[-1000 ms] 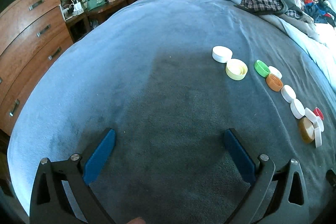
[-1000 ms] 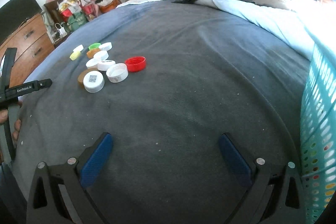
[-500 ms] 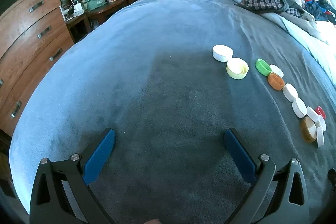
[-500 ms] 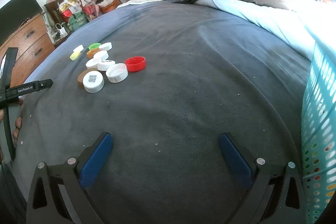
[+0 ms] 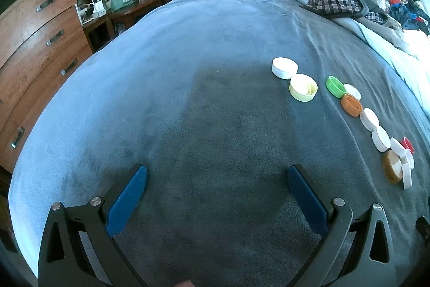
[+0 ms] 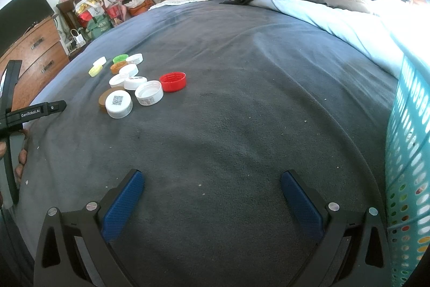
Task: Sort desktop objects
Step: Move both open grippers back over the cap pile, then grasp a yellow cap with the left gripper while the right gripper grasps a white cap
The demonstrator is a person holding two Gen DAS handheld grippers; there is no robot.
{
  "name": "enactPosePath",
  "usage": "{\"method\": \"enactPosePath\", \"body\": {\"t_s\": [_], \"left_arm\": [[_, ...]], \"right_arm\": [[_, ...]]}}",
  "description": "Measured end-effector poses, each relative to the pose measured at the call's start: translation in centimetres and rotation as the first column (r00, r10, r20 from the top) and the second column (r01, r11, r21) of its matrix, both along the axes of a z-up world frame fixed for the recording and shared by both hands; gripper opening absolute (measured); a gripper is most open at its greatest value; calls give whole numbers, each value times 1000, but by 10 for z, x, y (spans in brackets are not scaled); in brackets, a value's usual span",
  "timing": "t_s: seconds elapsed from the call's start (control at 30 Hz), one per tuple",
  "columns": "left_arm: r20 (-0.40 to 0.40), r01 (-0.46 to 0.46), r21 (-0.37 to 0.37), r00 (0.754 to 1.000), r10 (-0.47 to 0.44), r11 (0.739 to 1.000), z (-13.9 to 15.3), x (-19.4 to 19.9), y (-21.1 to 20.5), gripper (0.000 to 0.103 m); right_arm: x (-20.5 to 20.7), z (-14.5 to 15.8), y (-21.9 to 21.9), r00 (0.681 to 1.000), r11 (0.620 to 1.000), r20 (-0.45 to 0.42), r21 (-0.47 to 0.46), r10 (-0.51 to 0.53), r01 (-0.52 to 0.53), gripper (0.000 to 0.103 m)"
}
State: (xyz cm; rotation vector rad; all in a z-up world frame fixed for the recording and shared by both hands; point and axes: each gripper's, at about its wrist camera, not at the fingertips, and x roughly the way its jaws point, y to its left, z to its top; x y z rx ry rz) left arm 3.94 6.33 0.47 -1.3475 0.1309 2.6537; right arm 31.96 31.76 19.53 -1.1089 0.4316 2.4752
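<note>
Several plastic bottle caps lie on the grey blanket. In the left wrist view a white cap (image 5: pixel 285 68), a pale yellow cap (image 5: pixel 303 91), a green cap (image 5: pixel 335 86) and an orange cap (image 5: pixel 351 105) run in a line to the right. In the right wrist view a red cap (image 6: pixel 172 81) and a white QR-code cap (image 6: pixel 118 103) lie at the left. My left gripper (image 5: pixel 217 179) is open and empty over bare blanket. My right gripper (image 6: pixel 211 183) is open and empty, well short of the caps.
A teal perforated basket (image 6: pixel 408 152) stands at the right edge of the right wrist view. A wooden dresser (image 5: pixel 32 45) is left of the bed. Clothes (image 5: pixel 336 2) pile at the far side. The left gripper body (image 6: pixel 16 114) shows at left.
Both views have shifted very slightly; the caps sit a touch lower in the left wrist view. Nothing was grasped or moved.
</note>
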Motion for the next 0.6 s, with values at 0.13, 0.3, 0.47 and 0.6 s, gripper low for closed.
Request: {"method": "enactPosePath", "body": {"t_s": [0.13, 0.3, 0.47, 0.6], "left_arm": [[34, 21, -16, 999, -21, 1000, 1, -6, 4, 102], [42, 96, 25, 994, -97, 995, 11, -26, 18, 101], [19, 152, 42, 988, -153, 987, 20, -45, 51, 98], [25, 177, 5, 984, -177, 984, 14, -59, 76, 77]], "right_arm": [[0, -1, 1, 1000, 1000, -2, 0, -1, 1, 103], [0, -1, 1, 1000, 1000, -2, -1, 0, 0, 103], [1, -1, 1, 1000, 1000, -4, -3, 0, -1, 103], [0, -1, 2, 1000, 1000, -3, -2, 1, -1, 103]]}}
